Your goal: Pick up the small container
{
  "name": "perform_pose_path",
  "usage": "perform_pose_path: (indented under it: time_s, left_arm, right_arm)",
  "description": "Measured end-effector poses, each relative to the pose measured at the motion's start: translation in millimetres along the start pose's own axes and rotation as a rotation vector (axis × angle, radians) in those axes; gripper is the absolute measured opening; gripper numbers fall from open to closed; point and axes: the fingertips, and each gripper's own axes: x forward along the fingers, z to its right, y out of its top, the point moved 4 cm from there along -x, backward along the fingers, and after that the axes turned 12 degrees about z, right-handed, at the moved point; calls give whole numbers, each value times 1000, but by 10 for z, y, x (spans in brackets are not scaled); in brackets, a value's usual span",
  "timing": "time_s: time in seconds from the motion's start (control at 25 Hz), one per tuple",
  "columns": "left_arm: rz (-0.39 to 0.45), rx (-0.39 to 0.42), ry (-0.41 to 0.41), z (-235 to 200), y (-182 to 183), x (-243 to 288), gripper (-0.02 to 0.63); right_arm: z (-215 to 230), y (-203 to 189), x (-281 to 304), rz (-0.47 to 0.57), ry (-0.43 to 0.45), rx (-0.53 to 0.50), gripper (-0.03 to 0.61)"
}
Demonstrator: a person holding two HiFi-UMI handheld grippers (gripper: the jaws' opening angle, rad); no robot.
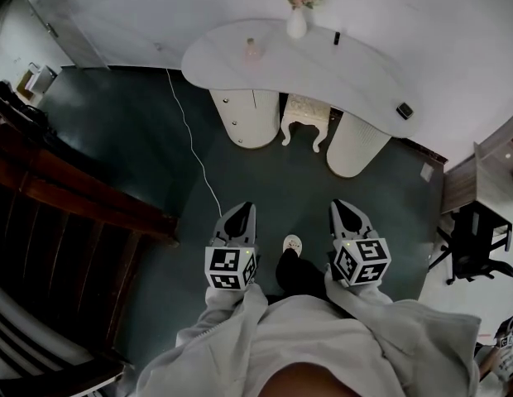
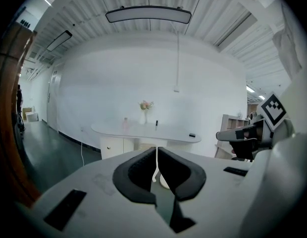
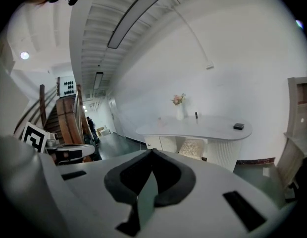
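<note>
A small pale pink container (image 1: 251, 50) stands on the white curved table (image 1: 240, 73) far ahead of me, left of a white vase of flowers (image 1: 296, 13). The left gripper view shows this container (image 2: 126, 121) small and distant; the right gripper view shows it (image 3: 160, 119) too. My left gripper (image 1: 243, 208) and right gripper (image 1: 344, 206) hang side by side over the dark floor, well short of the table. Both are shut with nothing between the jaws, as the left gripper (image 2: 156, 150) and right gripper (image 3: 151, 152) show up close.
A small dark box (image 1: 405, 111) and a thin dark stick (image 1: 337, 37) also sit on the table. A white stool (image 1: 307, 116) stands under it. A white cable (image 1: 194, 151) crosses the floor. A wooden staircase (image 1: 58, 197) is at left, a dark chair (image 1: 476, 242) at right.
</note>
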Motion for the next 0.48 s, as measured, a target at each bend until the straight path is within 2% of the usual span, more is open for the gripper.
perform_pose_path:
  time_s: [0.48]
  left_arm:
    - [11, 16, 12, -268, 132, 965, 23]
  right_arm:
    - [474, 255, 903, 10, 25, 6, 49]
